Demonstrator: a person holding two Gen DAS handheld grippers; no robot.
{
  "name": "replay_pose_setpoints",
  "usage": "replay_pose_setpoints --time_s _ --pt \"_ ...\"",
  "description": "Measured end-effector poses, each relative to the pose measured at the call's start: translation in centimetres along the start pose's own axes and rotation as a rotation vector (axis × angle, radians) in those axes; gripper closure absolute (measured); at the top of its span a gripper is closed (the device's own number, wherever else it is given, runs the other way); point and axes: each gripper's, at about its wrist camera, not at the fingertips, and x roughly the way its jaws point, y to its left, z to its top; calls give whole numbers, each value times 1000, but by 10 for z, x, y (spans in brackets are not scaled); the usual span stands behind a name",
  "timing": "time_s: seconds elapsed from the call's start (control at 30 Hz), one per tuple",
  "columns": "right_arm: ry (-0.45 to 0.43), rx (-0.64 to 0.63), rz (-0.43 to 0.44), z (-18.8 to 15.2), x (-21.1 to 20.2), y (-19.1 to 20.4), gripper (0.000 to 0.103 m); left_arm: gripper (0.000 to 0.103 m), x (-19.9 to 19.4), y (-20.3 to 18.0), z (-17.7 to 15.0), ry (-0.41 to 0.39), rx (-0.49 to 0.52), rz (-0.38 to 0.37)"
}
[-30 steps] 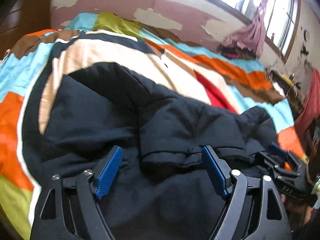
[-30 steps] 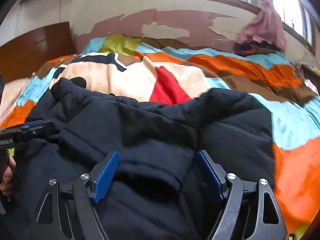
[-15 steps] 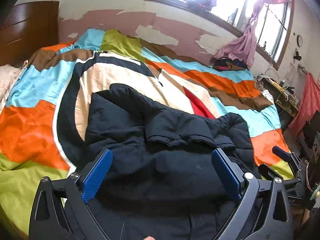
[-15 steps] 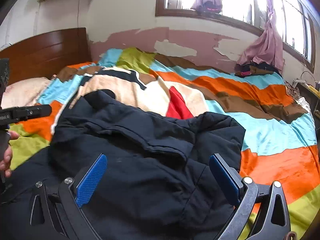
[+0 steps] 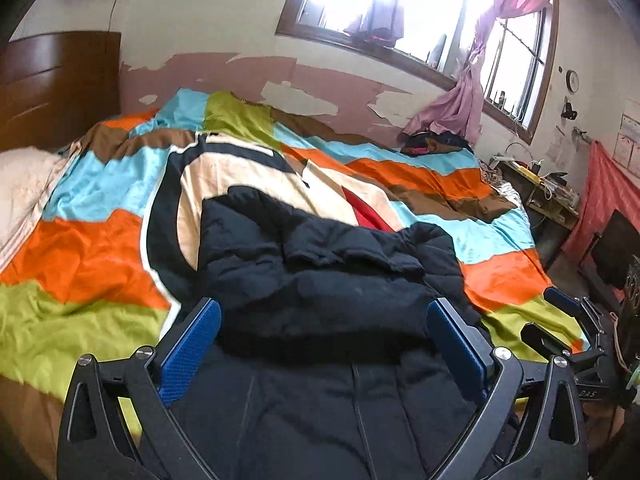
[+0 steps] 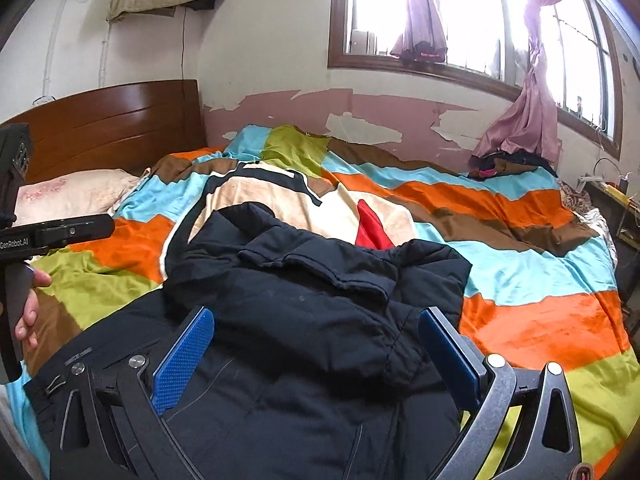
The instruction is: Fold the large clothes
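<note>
Left wrist view: the striped bedspread point(image 5: 92, 248) carries the black padded jacket point(image 5: 328, 280), bunched at six o'clock. Left gripper point(image 5: 324, 340) and right gripper point(image 6: 316, 344) hover spread, empty. Best grasp both near corners evenly before folding.

The black padded jacket point(image 5: 320, 288) lies partly folded, bunched, on the bed's near edge.

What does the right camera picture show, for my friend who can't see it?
A big dark puffy coat lies partly folded on a bed with a bright striped blanket. The right tool hangs open above the coat, holding nothing. A wooden headboard and a sunny window are behind.
</note>
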Motion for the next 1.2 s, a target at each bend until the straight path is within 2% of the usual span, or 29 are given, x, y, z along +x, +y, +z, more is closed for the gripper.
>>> replay_pose_setpoints --time_s 0.23,0.4,0.53,0.7,0.87,1.03,1.2 --pt "-41 17 -25 -23 -52 19 0 2 -39 0 -29 14 -73 -39" --pt "-81 -21 -35 -48 -88 36 0 2 -64 -8 -57 11 -50 -70" --pt "-101 -67 -40 -78 -107 49 0 2 -84 -30 -91 -34 123 -51" --pt "-98 -101 -48 -112 -120 60 0 2 -94 -50 -132 -33 288 -19" --pt "-86 -98 -43 -138 -127 64 0 2 -95 -52 -165 -6 352 -14" --pt "-56 -95 -34 -159 -131 64 0 2 -94 -45 -185 52 375 -14" --pt "-33 -157 -39 -179 -135 70 0 2 -96 -32 -207 109 401 -11"
